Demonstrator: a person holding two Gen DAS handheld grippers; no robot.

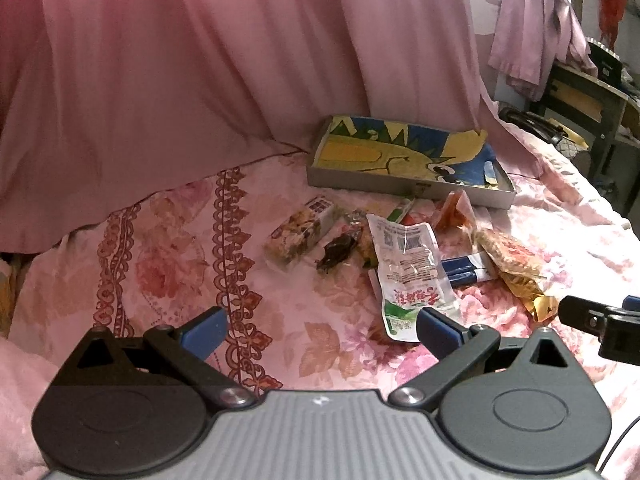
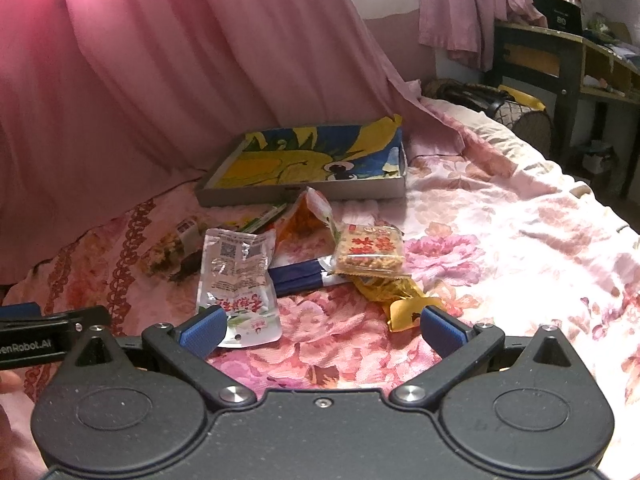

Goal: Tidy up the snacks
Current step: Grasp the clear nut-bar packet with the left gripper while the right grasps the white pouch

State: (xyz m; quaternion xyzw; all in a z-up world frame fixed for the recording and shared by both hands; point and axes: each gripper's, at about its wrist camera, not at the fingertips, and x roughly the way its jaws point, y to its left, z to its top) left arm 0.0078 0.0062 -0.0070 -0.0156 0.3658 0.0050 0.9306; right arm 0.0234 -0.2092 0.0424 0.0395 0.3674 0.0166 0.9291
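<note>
My left gripper and right gripper both hover spread wide, holding nothing, over roughly seven loose snack packets before one tray without snacks.

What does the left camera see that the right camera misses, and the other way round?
Only the left view shows the dark brown snack clearly, plus the right tool poking in at its edge. Only the right view shows the crispy square snack's red-printed face head on, and the left tool entering. Both share the colourful tray, the white pouch and the flowered bedcover.
</note>
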